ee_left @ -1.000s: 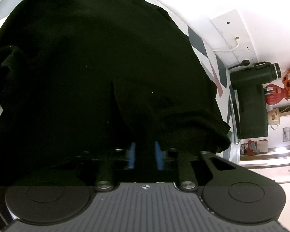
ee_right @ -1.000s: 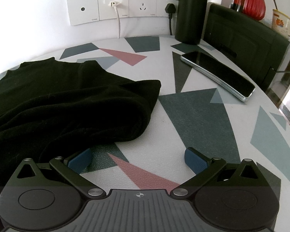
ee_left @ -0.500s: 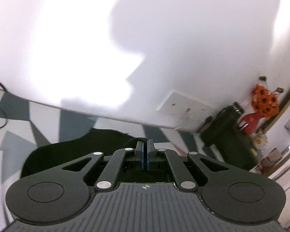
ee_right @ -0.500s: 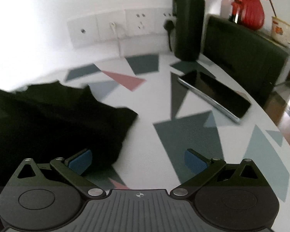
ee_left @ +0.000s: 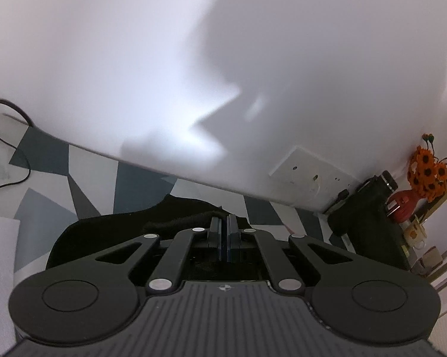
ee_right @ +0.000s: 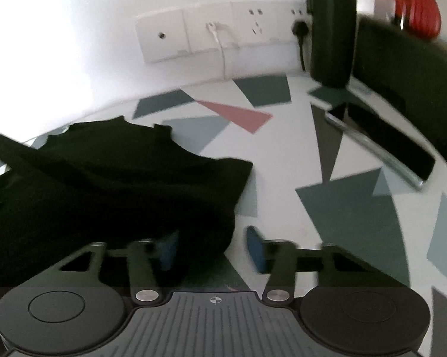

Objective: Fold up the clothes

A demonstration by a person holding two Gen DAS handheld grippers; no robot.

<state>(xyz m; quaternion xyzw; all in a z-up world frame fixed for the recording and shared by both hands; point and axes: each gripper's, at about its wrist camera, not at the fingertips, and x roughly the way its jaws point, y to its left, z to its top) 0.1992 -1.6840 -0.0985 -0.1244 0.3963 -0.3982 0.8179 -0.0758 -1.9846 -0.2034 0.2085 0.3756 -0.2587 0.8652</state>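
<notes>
A black garment lies crumpled on the patterned tabletop, filling the left half of the right wrist view. My right gripper is open, its blue pads standing on either side of the garment's near right corner. In the left wrist view the left gripper is shut, and a folded edge of the black garment runs into its fingertips. More of the cloth spreads below that gripper, over the table. The view is tilted up towards the white wall.
A dark phone lies on the table at the right. A tall dark bottle stands by the wall sockets, with a dark green box and red vase beyond. A black cable runs at far left.
The left gripper has risen from under the garment and shut tight, now tilted towards the wall. The right gripper's fingers have narrowed around the garment's corner, and the cloth has shifted left.
</notes>
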